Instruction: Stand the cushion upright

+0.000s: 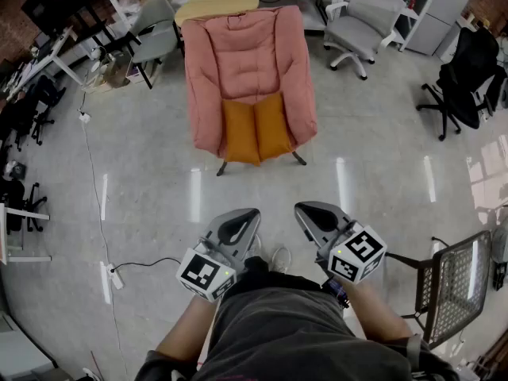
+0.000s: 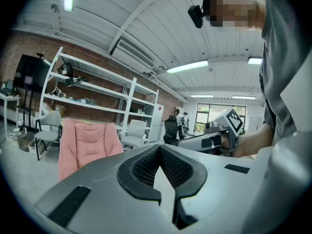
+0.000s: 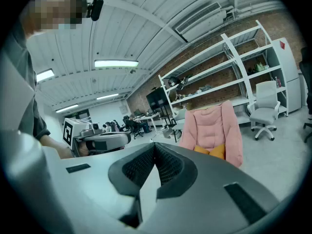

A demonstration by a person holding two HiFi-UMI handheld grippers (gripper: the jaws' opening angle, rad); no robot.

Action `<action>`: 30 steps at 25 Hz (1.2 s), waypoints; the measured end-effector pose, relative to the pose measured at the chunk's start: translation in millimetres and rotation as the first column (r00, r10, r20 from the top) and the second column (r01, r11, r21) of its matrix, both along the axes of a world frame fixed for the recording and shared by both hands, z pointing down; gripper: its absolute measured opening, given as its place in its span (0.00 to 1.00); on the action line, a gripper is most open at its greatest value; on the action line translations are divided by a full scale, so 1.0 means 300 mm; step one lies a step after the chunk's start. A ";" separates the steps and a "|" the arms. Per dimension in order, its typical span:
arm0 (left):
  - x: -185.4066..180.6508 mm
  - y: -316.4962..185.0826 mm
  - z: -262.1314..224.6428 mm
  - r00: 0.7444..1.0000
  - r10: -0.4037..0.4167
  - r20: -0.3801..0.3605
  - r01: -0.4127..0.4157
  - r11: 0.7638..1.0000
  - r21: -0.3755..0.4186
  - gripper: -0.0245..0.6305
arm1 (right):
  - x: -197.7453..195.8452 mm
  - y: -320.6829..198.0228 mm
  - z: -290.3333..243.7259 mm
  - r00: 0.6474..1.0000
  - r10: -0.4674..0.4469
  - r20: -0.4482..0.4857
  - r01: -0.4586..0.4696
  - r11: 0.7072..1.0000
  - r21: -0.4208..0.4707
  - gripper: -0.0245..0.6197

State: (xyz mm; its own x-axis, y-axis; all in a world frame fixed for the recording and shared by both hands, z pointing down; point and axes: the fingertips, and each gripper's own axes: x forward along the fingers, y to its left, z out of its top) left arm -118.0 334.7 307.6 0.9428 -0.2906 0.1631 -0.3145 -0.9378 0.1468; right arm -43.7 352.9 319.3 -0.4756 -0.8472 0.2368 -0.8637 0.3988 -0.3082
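An orange cushion with a crease down its middle rests low on the seat of a pink padded chair, some way ahead of me across the floor. Both grippers are held close to my body, well short of the chair. My left gripper and right gripper point toward it, jaws shut with nothing between them. The right gripper view shows its own shut jaws, the chair and the cushion. The left gripper view shows its shut jaws and the chair; the cushion is hidden there.
Bare grey floor lies between me and the chair. A grey office chair and a black one stand at the back right, a mesh chair close on my right. A power strip with a cable lies at left. Shelving lines the back.
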 end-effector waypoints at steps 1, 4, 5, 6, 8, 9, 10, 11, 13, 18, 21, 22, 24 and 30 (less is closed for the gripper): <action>0.004 -0.001 0.002 1.000 -0.001 0.001 0.001 1.000 -0.001 0.05 | 0.002 -0.002 0.002 1.000 -0.002 0.001 0.002 1.000 0.000 0.06; 0.012 -0.007 0.008 1.000 -0.013 0.005 0.013 1.000 -0.009 0.05 | 0.009 -0.009 0.008 1.000 -0.007 0.005 0.007 1.000 -0.001 0.06; 0.013 -0.010 0.010 1.000 -0.018 0.006 0.018 1.000 -0.012 0.05 | 0.011 -0.011 0.009 1.000 -0.007 0.007 0.007 1.000 -0.002 0.06; 0.015 -0.012 0.012 1.000 -0.020 0.007 0.020 1.000 -0.013 0.05 | 0.013 -0.014 0.011 1.000 -0.007 0.008 0.007 1.000 -0.003 0.06; 0.019 -0.016 0.015 1.000 -0.018 0.009 0.018 1.000 -0.012 0.05 | 0.018 -0.019 0.017 1.000 -0.008 0.011 0.008 1.000 -0.006 0.06; 0.022 -0.018 0.016 1.000 -0.016 0.010 0.016 1.000 -0.010 0.05 | 0.022 -0.021 0.019 1.000 -0.008 0.014 0.008 1.000 -0.007 0.06; 0.026 -0.021 0.016 1.000 -0.015 0.010 0.015 1.000 -0.009 0.05 | 0.027 -0.024 0.020 1.000 -0.008 0.020 0.009 1.000 -0.009 0.06; 0.029 -0.025 0.016 1.000 -0.016 0.011 0.017 1.000 -0.010 0.05 | 0.031 -0.028 0.020 1.000 -0.008 0.029 0.009 1.000 -0.011 0.06; 0.028 -0.031 0.019 1.000 -0.023 0.014 0.023 1.000 -0.018 0.05 | 0.038 -0.037 0.023 0.998 -0.004 0.056 0.005 1.000 -0.021 0.06; 0.014 -0.044 0.032 0.999 -0.031 0.033 0.032 0.999 -0.024 0.05 | 0.066 -0.052 0.042 0.995 0.027 0.092 -0.023 0.999 -0.043 0.06; 0.010 -0.067 0.031 0.999 -0.041 0.030 0.042 0.999 -0.024 0.05 | 0.088 -0.065 0.051 0.995 0.033 0.094 -0.028 0.998 -0.054 0.06; 0.008 -0.079 0.033 0.999 -0.046 0.029 0.046 0.999 -0.026 0.05 | 0.093 -0.072 0.055 0.995 0.034 0.093 -0.029 0.998 -0.059 0.06; 0.006 -0.108 0.038 0.998 -0.058 0.026 0.059 0.998 -0.033 0.05 | 0.102 -0.088 0.065 0.995 0.036 0.093 -0.030 0.997 -0.070 0.06; 0.014 -0.247 0.069 0.998 -0.068 0.009 0.068 0.996 -0.049 0.05 | 0.127 -0.208 0.108 0.995 0.042 0.087 -0.033 0.994 -0.105 0.06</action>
State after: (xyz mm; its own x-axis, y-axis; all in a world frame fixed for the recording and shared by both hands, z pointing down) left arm -113.8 260.7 328.3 0.9198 -0.3458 0.1856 -0.3788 -0.9058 0.1897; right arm -5.7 290.5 351.6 -0.4672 -0.8378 0.2824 -0.8448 0.3289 -0.4219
